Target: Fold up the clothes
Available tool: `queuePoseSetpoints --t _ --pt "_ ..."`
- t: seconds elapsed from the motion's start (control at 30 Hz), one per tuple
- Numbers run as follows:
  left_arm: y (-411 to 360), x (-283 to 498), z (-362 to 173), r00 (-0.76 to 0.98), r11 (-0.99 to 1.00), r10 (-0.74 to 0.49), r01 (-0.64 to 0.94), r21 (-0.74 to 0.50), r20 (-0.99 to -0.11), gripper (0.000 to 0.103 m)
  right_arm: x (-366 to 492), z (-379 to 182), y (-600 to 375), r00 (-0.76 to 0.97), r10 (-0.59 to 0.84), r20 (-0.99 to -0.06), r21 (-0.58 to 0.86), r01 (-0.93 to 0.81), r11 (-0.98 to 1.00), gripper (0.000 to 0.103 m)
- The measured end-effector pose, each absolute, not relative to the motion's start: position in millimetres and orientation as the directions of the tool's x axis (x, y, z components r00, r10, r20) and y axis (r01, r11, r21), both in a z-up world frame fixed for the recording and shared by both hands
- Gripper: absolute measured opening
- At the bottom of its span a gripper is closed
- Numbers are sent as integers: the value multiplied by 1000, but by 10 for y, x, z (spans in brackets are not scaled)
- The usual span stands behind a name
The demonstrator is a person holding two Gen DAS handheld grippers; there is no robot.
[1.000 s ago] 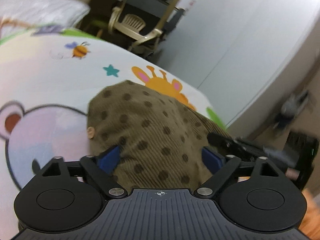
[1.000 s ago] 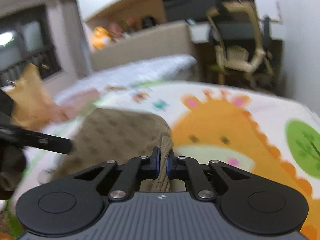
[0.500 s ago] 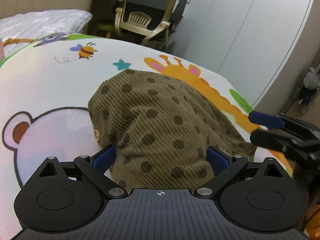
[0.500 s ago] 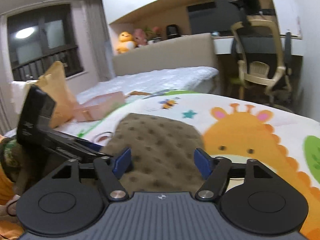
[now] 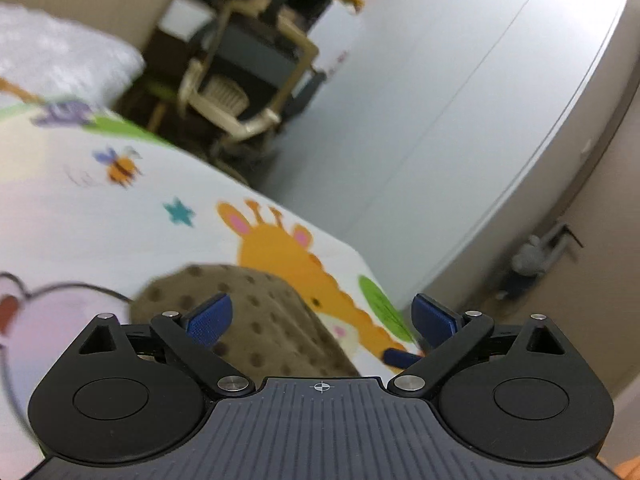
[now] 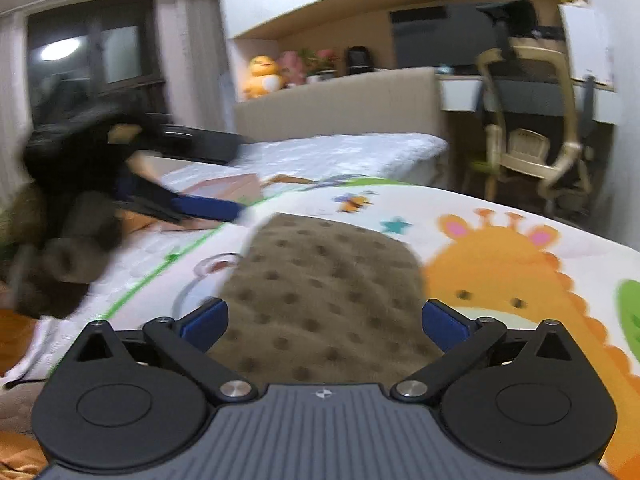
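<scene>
A folded olive-brown corduroy garment with dark dots point(image 6: 324, 280) lies flat on a cartoon-print mat point(image 6: 500, 264). In the left wrist view the same garment point(image 5: 256, 312) sits low, partly behind my fingers. My left gripper point(image 5: 320, 320) is open and lifted off the cloth, holding nothing. My right gripper point(image 6: 324, 322) is open just above the garment's near edge, also holding nothing. The left gripper point(image 6: 208, 208) shows blurred at the left of the right wrist view, raised above the mat.
A beige office chair point(image 6: 532, 148) stands past the mat's far edge. A white quilted bed point(image 6: 320, 156) lies behind. White wardrobe doors point(image 5: 460, 112) rise to the right. Orange cloth point(image 6: 16, 328) and a pink folded item point(image 6: 228, 188) lie at the left.
The right gripper let go of the garment's edge and opened. Both grippers have pulled back and lifted from the cloth; the left swung up and away, leaving the garment flat.
</scene>
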State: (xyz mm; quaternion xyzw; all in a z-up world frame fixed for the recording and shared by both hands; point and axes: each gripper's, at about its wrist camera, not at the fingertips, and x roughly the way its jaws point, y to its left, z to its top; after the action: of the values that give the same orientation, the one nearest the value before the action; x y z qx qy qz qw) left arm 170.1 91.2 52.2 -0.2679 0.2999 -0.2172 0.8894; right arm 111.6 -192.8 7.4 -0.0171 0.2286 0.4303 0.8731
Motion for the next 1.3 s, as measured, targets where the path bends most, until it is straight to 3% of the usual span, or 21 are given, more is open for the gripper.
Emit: queuePoseSetpoints --t 0.17,0.27,0.73,1.07,1.3 --pt "892 2252 29 633 660 -634 143 -738 -444 99 992 -11 -1557 417 784 -460 114 -848 518 103" --pt "824 2278 4 634 681 -625 159 -715 -455 99 1100 -331 -1345 411 683 -603 82 -820 566 103" --pt "841 1961 211 679 730 -580 188 -657 -450 99 917 -400 -1306 479 652 -587 61 -777 626 103" --pt "1130 1563 118 730 809 -427 44 -587 -534 99 860 -349 -1428 440 644 -626 131 -754 643 103" --pt "1247 1517 -92 715 844 -363 -19 -536 -597 99 850 -19 -2033 550 657 -516 168 -687 707 103"
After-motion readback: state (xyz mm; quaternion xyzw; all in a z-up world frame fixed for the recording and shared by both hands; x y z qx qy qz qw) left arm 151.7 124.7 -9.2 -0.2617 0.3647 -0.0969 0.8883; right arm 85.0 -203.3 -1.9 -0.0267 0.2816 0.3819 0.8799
